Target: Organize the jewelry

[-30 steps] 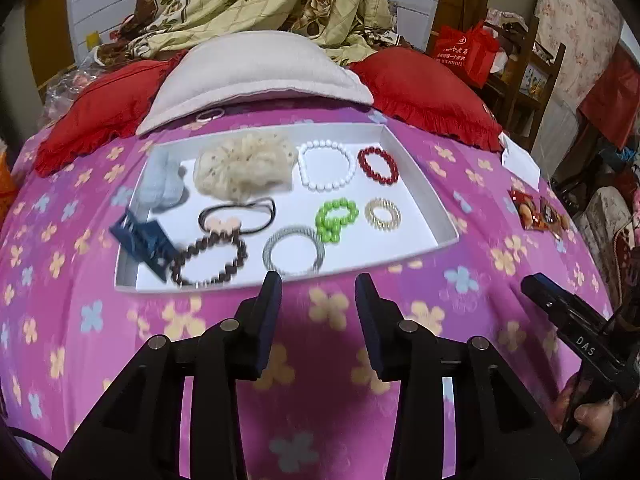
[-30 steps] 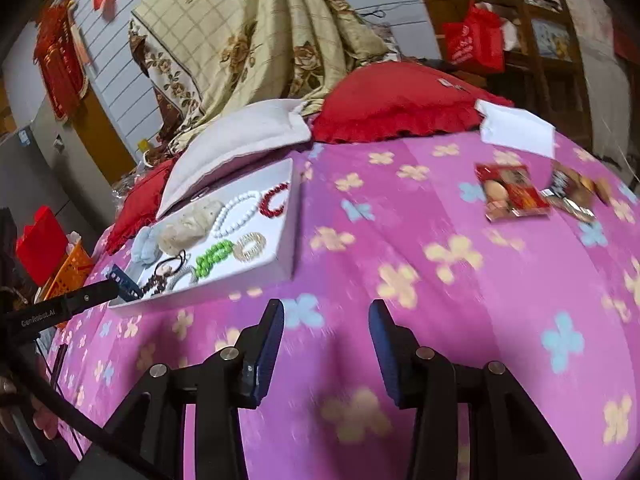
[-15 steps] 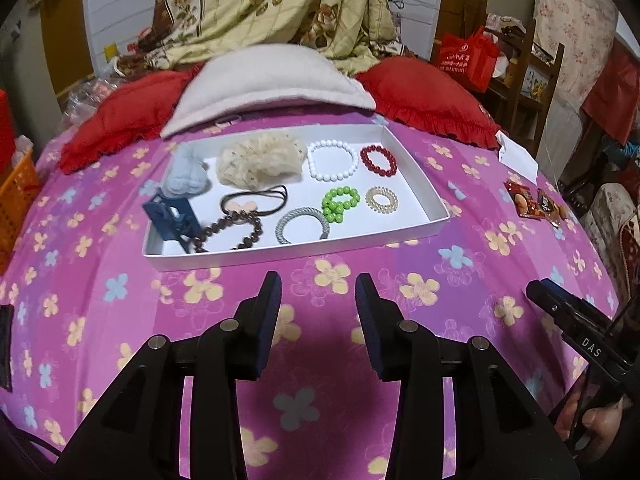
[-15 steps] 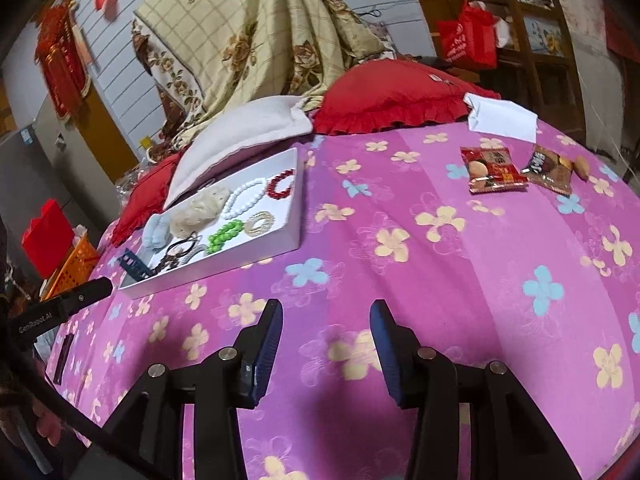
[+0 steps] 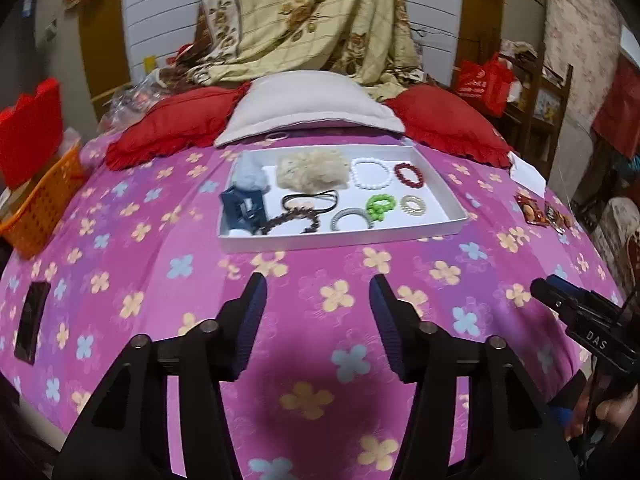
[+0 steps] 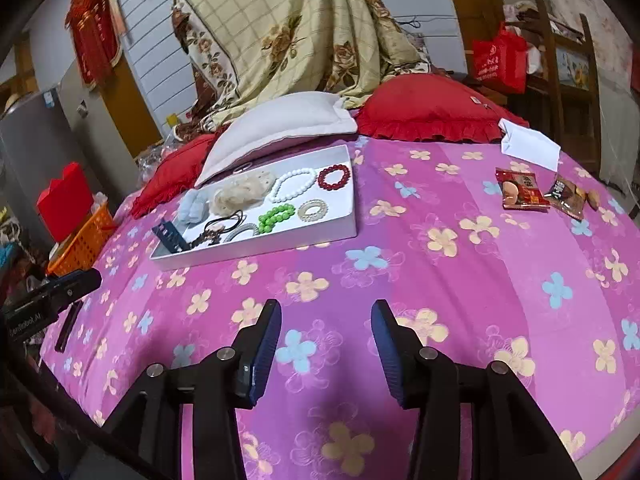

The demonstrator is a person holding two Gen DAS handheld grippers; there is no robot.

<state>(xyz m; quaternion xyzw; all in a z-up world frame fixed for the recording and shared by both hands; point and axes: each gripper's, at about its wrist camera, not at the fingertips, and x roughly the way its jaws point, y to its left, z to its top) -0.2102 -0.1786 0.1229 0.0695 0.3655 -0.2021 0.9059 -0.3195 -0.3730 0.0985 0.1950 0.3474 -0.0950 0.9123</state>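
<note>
**Bed with pink floral cover: what lies on it**

Bed (image 5: 160, 264) spread with a pink cover printed with yellow and blue flowers. White tray (image 5: 344, 238) of jewelry sits toward the head end. Behind it, a pale pillow (image 5: 308, 108) lies between 2 red frilled cushions, left one (image 5: 172, 128), right one (image 5: 444, 124). A thin ring (image 5: 277, 136) lies just in front of the pillow. Black phone (image 5: 31, 322) flat near the left edge. On the right side, well apart from the tray: folded white paper (image 6: 528, 146), red snack packet (image 6: 520, 190), darker snack packet (image 6: 566, 194) just beside it.
</note>
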